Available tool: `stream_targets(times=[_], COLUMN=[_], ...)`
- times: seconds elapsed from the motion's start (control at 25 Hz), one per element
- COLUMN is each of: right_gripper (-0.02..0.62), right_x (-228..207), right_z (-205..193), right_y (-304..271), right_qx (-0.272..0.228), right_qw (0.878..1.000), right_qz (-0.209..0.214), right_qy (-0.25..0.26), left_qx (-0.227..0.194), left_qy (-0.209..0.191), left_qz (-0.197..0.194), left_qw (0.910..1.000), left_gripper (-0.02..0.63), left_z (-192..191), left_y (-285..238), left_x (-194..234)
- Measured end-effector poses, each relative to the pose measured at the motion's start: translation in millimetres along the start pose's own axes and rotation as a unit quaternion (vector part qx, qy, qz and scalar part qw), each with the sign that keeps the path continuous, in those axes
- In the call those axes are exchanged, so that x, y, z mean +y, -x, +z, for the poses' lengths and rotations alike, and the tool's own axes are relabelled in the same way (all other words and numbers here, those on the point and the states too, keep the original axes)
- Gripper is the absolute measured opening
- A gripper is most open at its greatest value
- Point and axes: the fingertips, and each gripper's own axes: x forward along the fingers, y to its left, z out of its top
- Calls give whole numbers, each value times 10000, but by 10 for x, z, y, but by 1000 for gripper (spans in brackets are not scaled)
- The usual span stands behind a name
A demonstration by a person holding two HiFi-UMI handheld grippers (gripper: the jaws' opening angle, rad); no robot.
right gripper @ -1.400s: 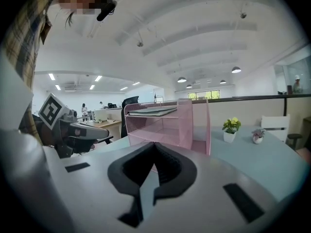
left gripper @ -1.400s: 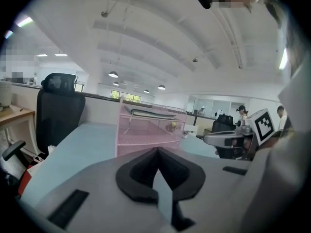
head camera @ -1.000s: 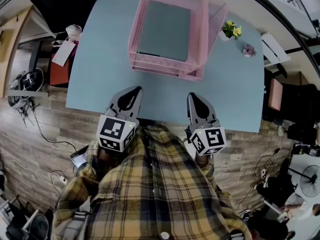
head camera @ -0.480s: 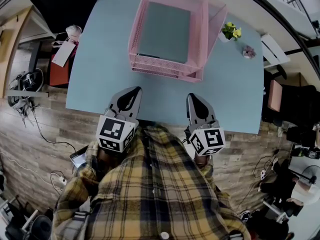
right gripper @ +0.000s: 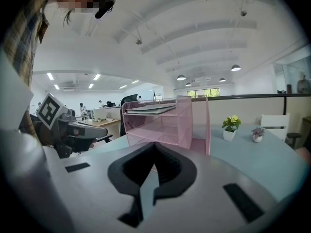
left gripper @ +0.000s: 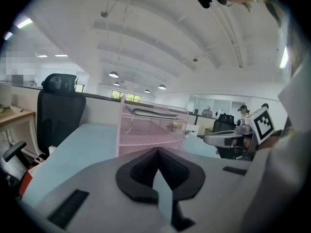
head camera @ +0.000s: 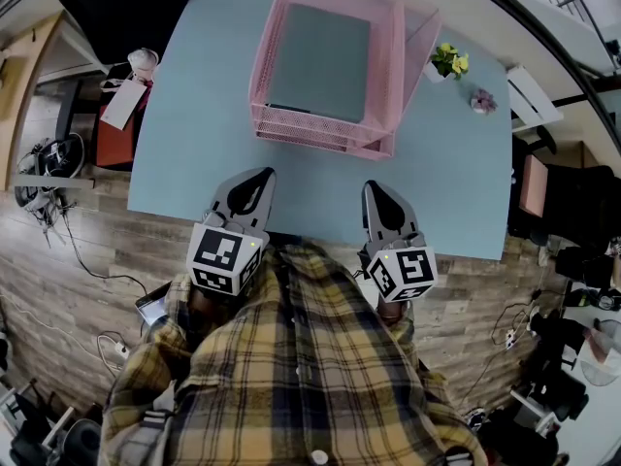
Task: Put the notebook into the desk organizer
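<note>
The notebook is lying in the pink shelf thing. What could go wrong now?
Not much, but maybe two things. The notebook lies in the top tray of the wire desk organizer, so a hard bump might shift it. The flower pot stands just beside the organizer, so a careless reach could tip it. The left gripper and right gripper are shut and empty.

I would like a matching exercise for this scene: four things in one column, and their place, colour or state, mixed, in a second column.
Column one
1 notebook
2 organizer
3 plant
4 left gripper

Column two
a pink
b shut, empty
c inside the organizer, at the top
d right of the organizer

Pairs: 1-c, 2-a, 3-d, 4-b
</note>
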Motion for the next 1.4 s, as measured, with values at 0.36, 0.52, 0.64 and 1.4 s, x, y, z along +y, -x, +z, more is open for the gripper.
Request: stream_targets(times=[0.36,0.52,0.64,1.4], right_gripper=[0,0,0,2], right_x=[-12,-35,-49,-81], right_z=[6,9,12,26], right_y=[0,-4,-6,0], right_qx=[18,27,24,-13], right_qw=[10000,10000,10000,10000], right_qz=[4,-10,-21,-73], right_qy=[-2,-2,-9,-25], left_qx=[6,6,-2,-32], left_qy=[-16,-21,-21,-18], left_qz=[10,21,32,79], left_qw=[10000,10000,10000,10000], left_gripper=[-9,-9,-9,-9], left_z=[2,12,20,39], left_y=[2,-15,-30,-45], left_x=[-9,-7,0,35])
